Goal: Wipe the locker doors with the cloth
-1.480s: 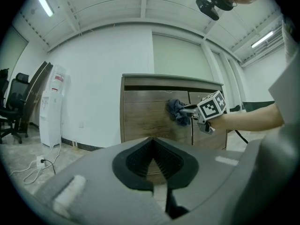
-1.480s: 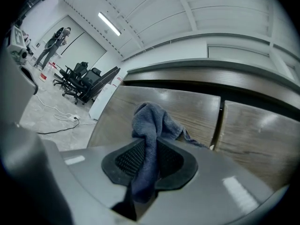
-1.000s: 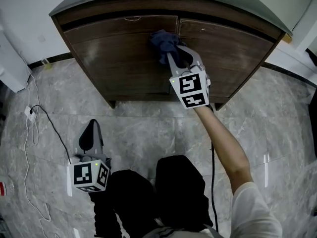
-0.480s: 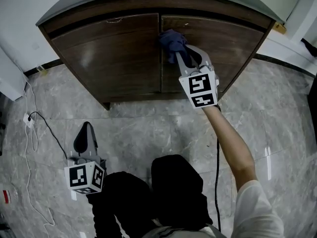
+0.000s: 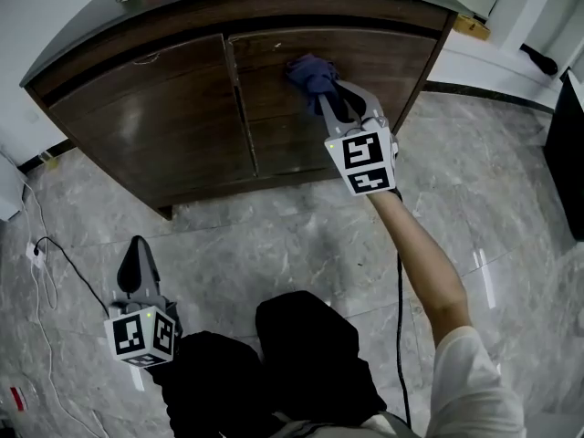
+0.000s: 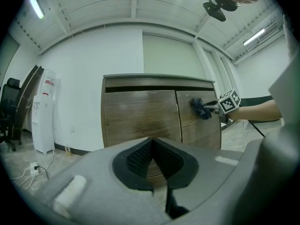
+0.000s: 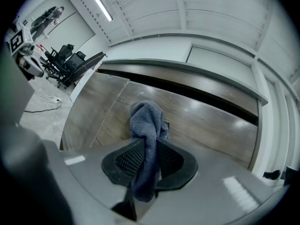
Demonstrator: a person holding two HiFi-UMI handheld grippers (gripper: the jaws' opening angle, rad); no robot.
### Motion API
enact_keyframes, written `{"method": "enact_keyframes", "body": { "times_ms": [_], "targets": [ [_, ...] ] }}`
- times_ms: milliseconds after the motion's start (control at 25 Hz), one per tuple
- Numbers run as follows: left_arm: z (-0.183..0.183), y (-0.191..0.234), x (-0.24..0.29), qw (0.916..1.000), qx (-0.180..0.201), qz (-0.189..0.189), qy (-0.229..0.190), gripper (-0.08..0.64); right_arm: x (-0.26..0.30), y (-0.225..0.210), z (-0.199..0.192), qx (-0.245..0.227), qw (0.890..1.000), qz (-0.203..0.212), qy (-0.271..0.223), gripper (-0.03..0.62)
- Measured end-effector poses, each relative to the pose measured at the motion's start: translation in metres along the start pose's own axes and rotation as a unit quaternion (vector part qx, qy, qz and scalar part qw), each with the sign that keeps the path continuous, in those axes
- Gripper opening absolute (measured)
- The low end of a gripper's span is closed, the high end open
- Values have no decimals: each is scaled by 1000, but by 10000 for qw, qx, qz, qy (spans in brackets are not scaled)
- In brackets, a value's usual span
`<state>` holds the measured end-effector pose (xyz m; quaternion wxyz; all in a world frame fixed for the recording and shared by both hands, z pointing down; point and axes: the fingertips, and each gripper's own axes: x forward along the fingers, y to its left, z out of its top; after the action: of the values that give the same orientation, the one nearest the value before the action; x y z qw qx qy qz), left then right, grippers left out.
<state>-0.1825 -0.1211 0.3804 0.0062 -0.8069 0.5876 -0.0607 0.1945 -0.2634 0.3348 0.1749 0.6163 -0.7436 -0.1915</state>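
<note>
Cloth [image 5: 308, 69] needs only one hand, so the left gripper [image 5: 137, 245] hangs closed and empty by the person's legs, while farther out the right gripper [image 5: 327, 97] clenches it, bunched end pressed against the right locker door [image 5: 392, 62] near its top.

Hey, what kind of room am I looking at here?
Probably an office or workroom: a water dispenser stands by the white wall, office chairs are grouped further off, and strip lights run along the ceiling above the wooden locker.
</note>
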Motion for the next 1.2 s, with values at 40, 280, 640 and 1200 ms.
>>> {"method": "enact_keyframes", "body": {
  "times_ms": [40,280,640,1200],
  "targets": [
    [-1,-2,1,10000,-2,-13,9,2,-3,-7,-4,3,10000,-48,27,74],
    [-3,-8,4,10000,3,-27,51,2,-21,-46,-29,22,9992,-341,223,74],
    [-5,-30,13,9996,95,-256,113,2,-37,-85,-55,83,9967,-700,408,73],
    [-1,-73,32,9976,112,-675,111,2,-62,-145,-96,398,9895,-1208,690,72]
  ]
}}
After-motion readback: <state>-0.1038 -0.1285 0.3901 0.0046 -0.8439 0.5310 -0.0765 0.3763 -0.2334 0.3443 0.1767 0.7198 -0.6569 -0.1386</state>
